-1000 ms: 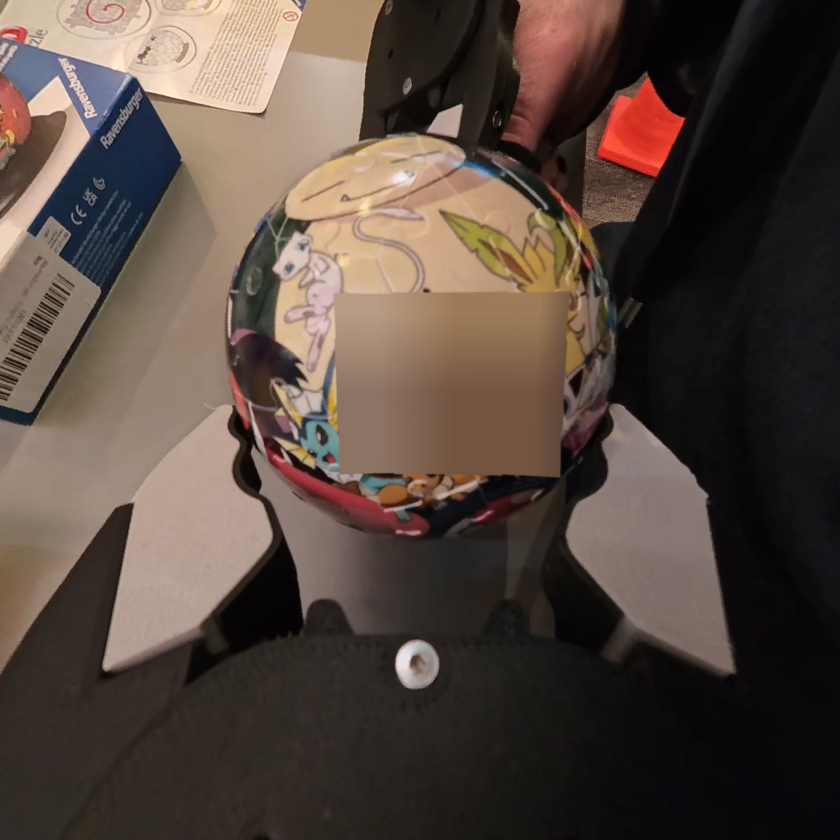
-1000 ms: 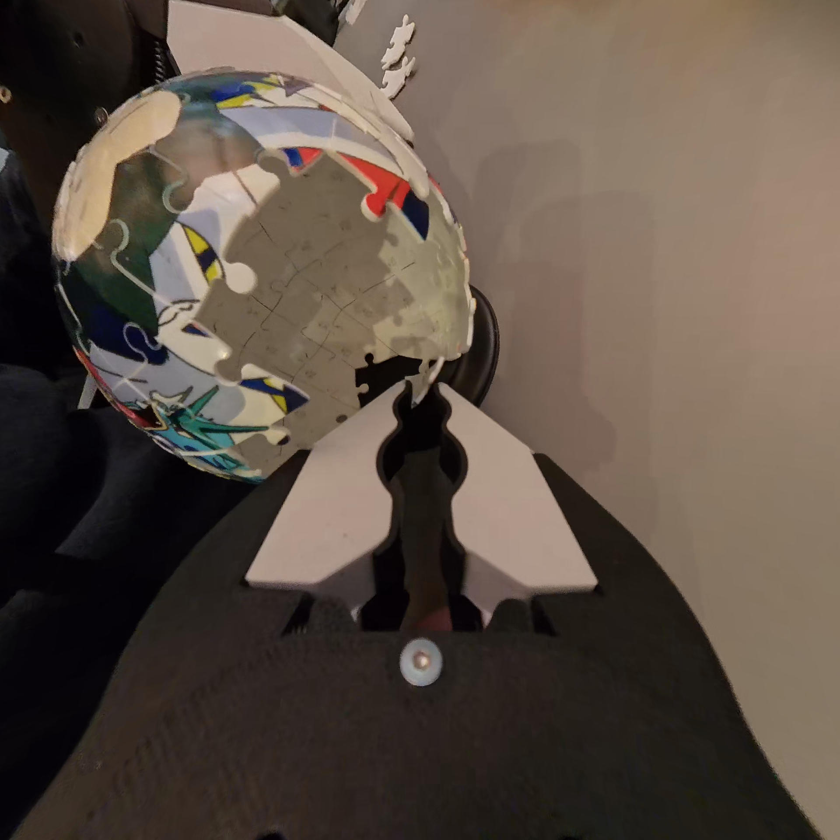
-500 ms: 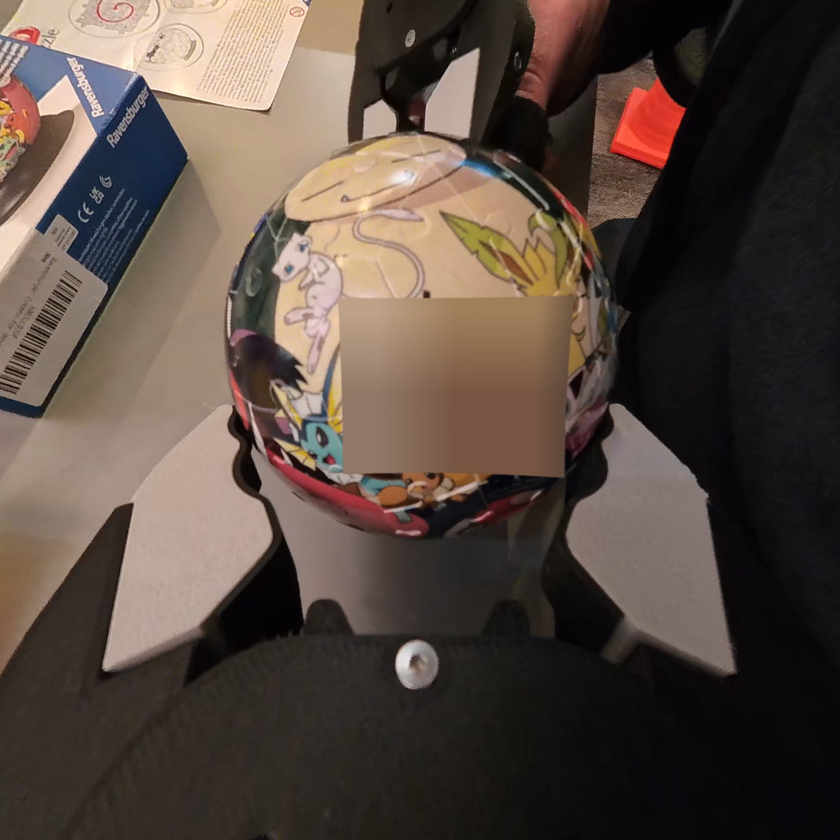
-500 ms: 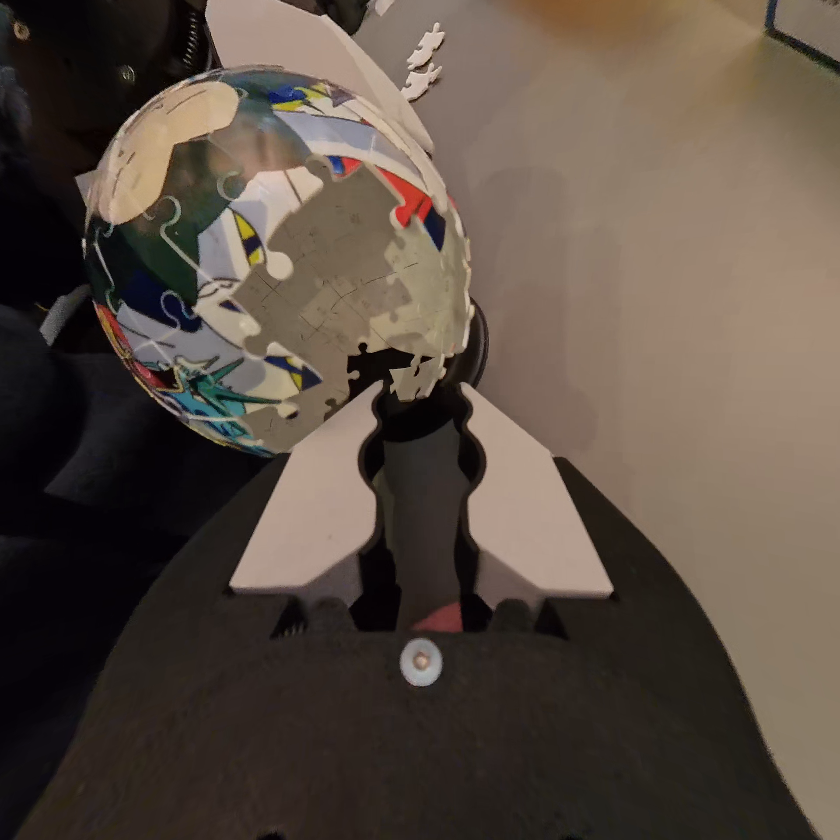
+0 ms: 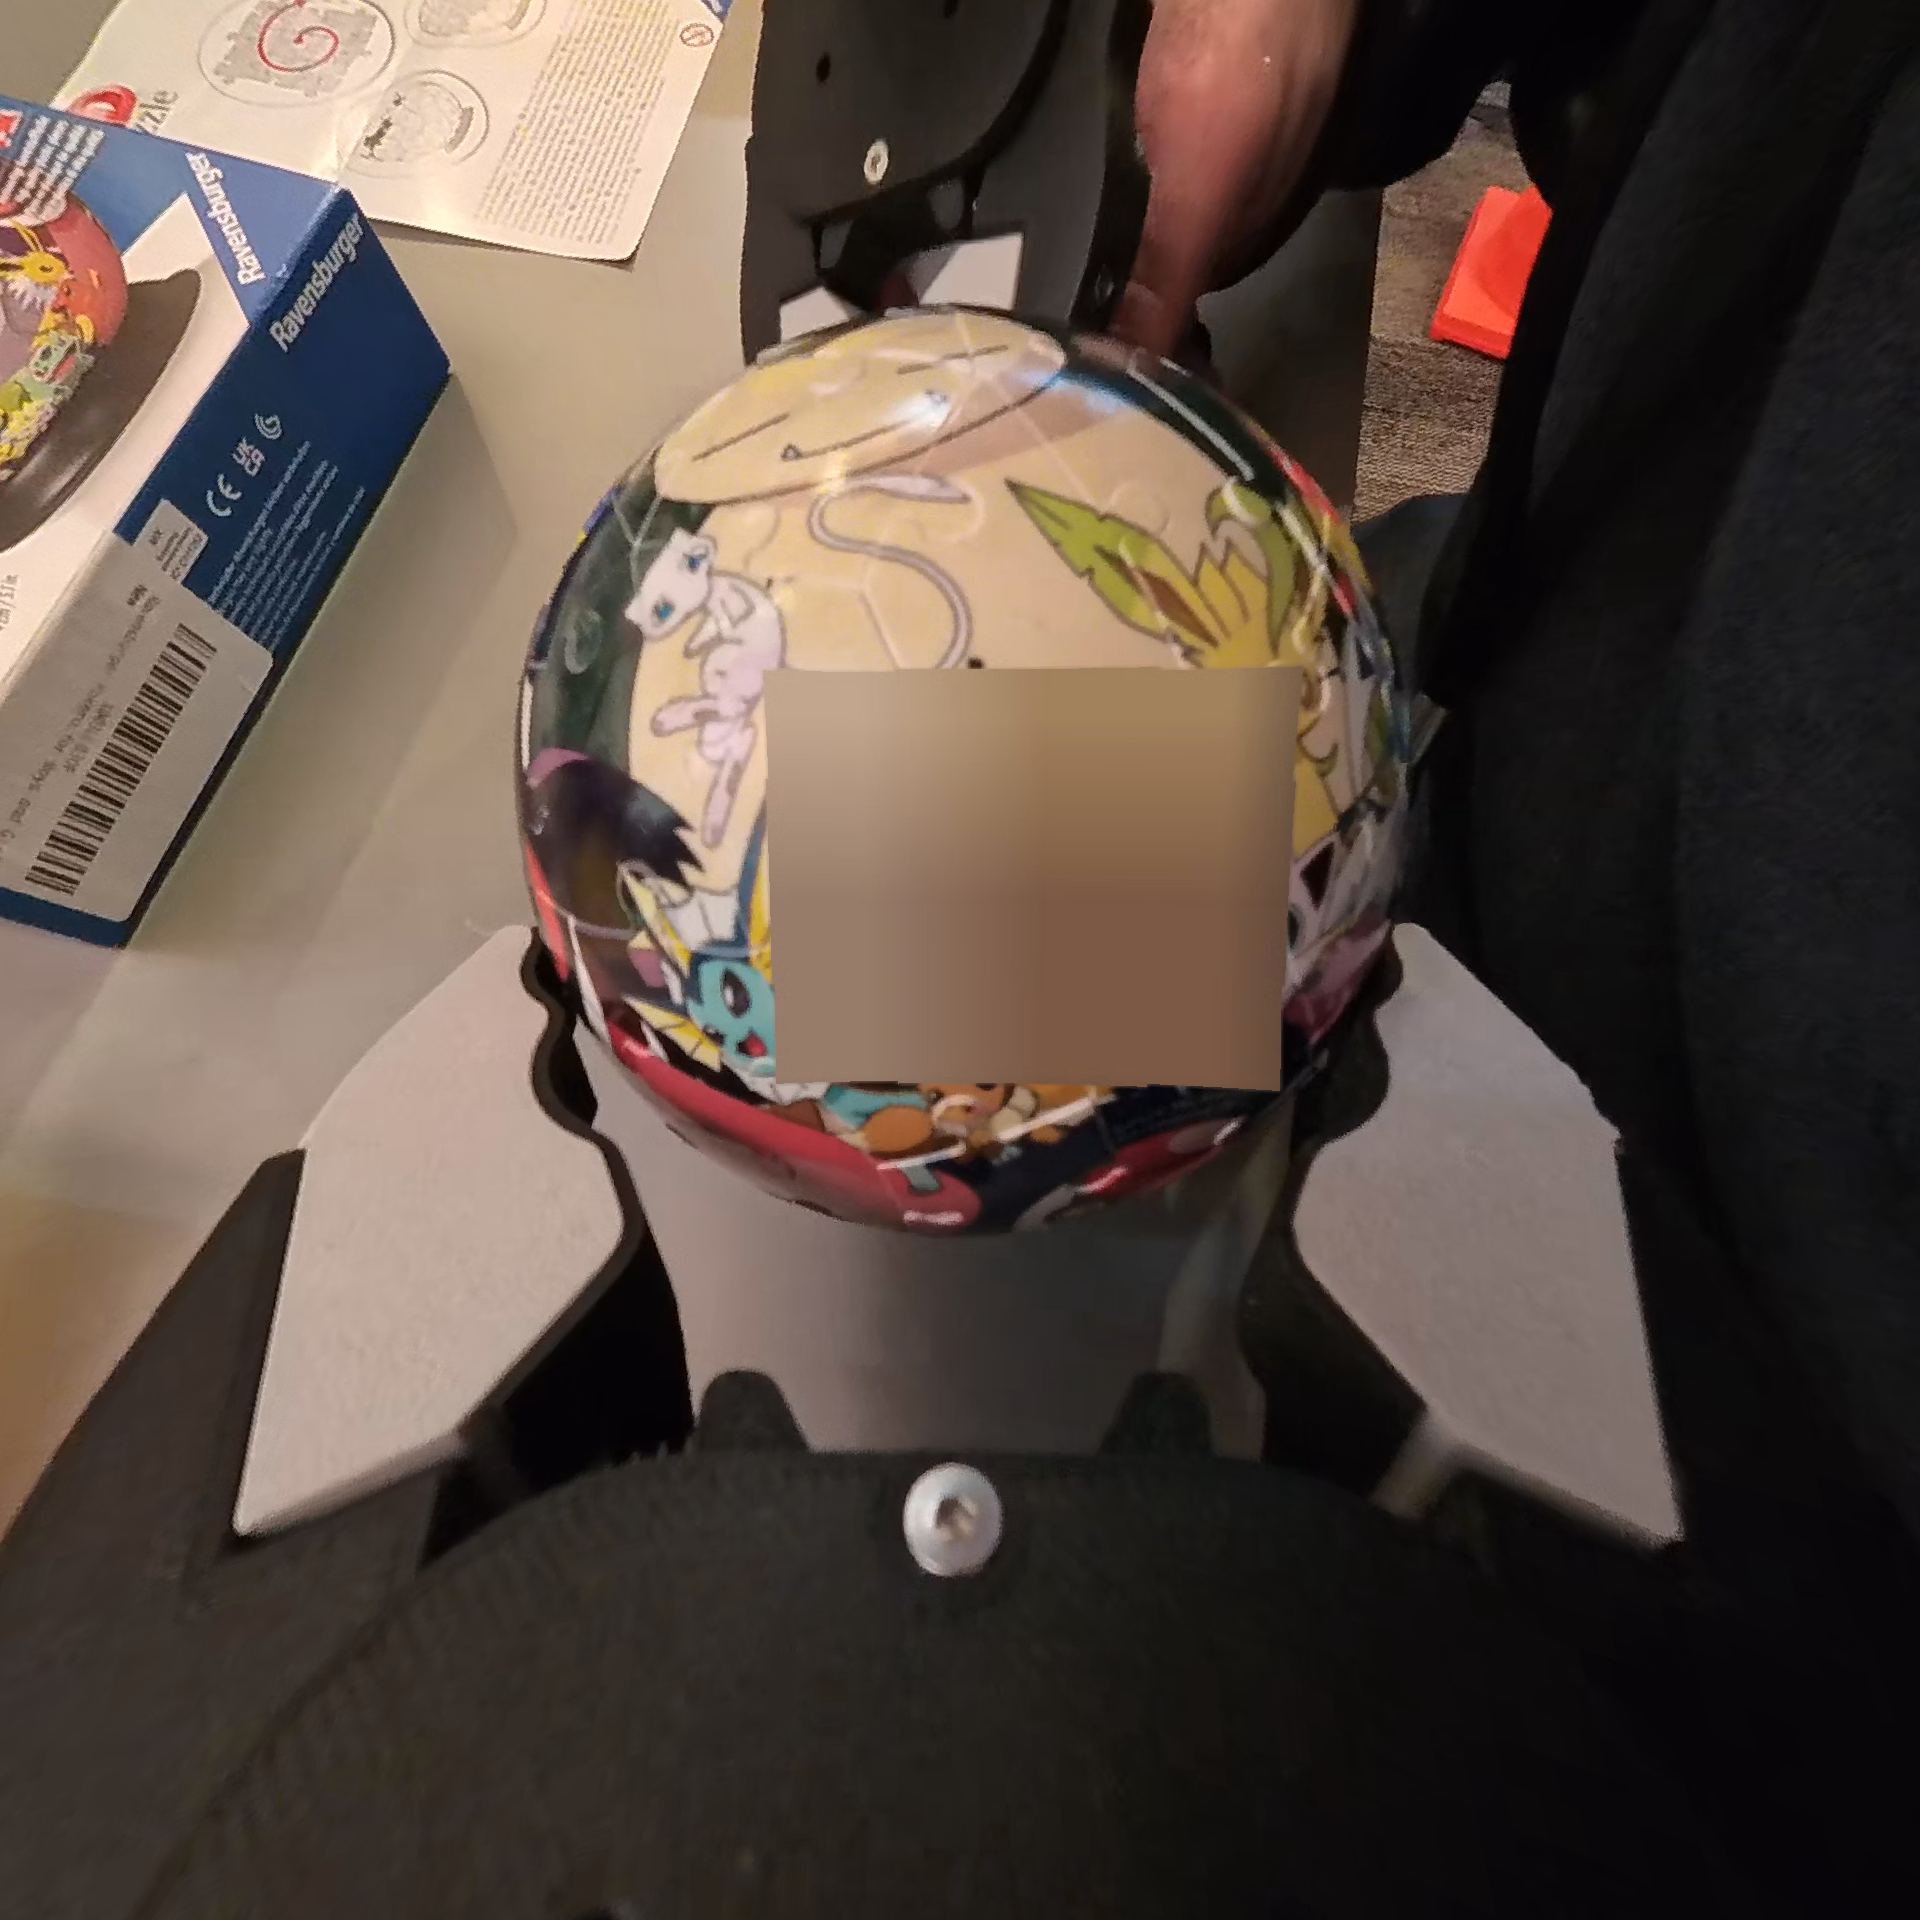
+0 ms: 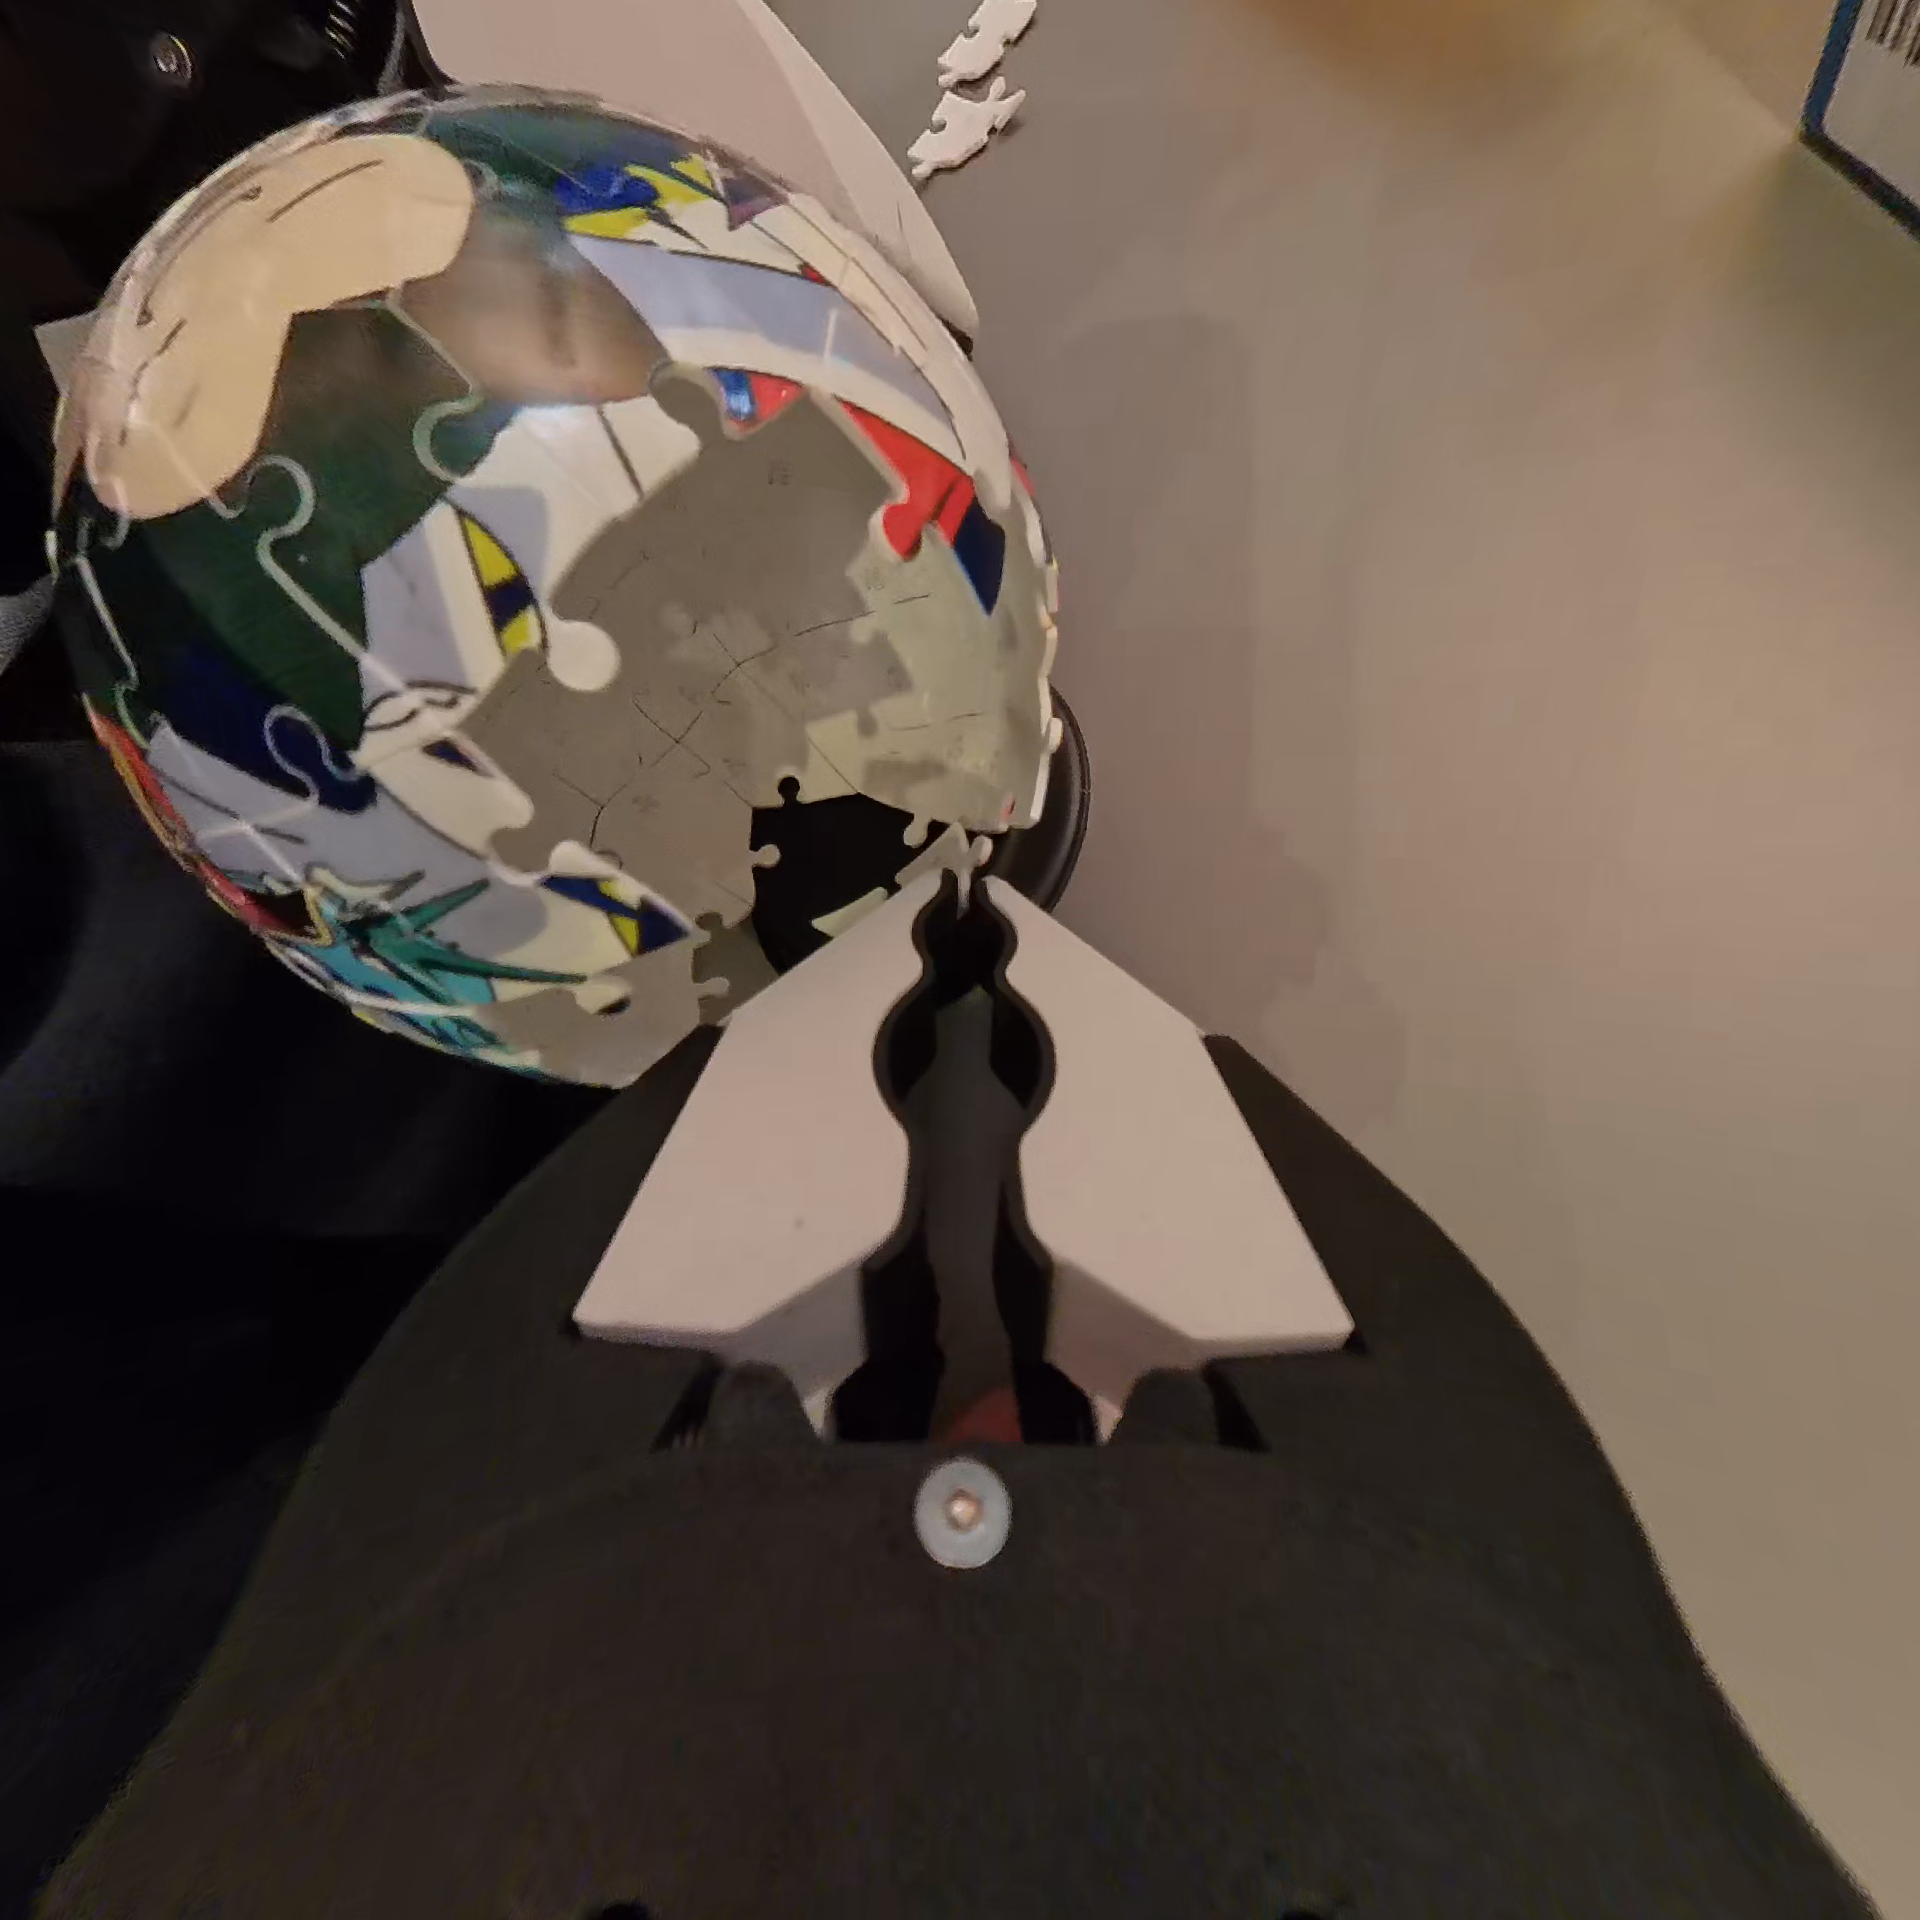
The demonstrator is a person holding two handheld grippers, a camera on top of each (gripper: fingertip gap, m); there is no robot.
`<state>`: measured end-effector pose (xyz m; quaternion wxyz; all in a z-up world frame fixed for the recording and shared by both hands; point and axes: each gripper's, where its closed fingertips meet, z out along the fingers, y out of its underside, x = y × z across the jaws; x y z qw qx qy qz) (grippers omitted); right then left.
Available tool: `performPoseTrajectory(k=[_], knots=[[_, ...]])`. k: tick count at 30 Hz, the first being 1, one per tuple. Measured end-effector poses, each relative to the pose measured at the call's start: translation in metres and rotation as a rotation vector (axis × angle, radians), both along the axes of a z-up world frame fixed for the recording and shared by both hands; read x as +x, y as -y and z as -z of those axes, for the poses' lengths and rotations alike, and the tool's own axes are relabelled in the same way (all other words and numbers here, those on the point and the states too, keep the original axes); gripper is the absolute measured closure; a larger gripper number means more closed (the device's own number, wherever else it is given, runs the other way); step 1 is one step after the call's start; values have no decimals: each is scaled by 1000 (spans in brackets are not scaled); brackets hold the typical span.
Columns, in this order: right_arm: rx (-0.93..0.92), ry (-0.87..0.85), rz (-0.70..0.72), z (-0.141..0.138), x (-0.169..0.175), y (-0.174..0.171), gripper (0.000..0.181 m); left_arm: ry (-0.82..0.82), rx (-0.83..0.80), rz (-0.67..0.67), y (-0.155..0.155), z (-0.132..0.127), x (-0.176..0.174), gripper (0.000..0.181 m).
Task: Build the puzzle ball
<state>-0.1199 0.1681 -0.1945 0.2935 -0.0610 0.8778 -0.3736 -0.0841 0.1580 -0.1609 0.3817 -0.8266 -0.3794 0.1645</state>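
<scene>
The puzzle ball (image 5: 914,540) is glossy and covered in cartoon pictures. My left gripper (image 5: 961,966) is shut on its two sides and holds it above the table. In the right wrist view the ball (image 6: 312,623) shows an unfilled patch where the grey inner faces (image 6: 707,675) and a dark hole (image 6: 821,862) are visible. My right gripper (image 6: 961,899) is shut on a small white puzzle piece (image 6: 961,847) at the rim of that hole. The right gripper also shows behind the ball in the left wrist view (image 5: 904,281).
A blue puzzle box (image 5: 239,499) and an instruction sheet (image 5: 499,114) lie on the grey table at the left. Loose white pieces (image 6: 971,104) lie farther off. A black round thing (image 6: 1065,810) sits behind the ball. Dark clothing (image 5: 1714,831) fills the right side, and an orange object (image 5: 1486,270) lies beyond. The grippers' ends are close to 7 cm from one another.
The right gripper has shifted along the ball's open rim with the piece, and its fingertips stand closer together than half a second ago. The left gripper holds the ball still.
</scene>
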Motion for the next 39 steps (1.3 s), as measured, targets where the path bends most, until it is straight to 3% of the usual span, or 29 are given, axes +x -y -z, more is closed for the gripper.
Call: performPoseTrajectory(k=[6, 9, 17, 24, 32, 39], knots=[[18, 84, -8, -3, 5, -2, 181, -4, 3, -9, 0, 0, 1, 44], [-4, 29, -8, -2, 8, 2, 181, -4, 2, -5, -2, 0, 2, 44], [-13, 94, 88, -6, 3, 9, 181, -9, -5, -16, -2, 0, 2, 44], [-3, 44, 36, -1, 6, 1, 179, -11, -12, -11, -3, 0, 2, 44], [-36, 92, -169, -11, 23, -10, 181, -13, -15, -7, -3, 0, 4, 44], [59, 55, -295, 6, 40, -8, 181, -21, -21, -4, -3, -1, 4, 44]])
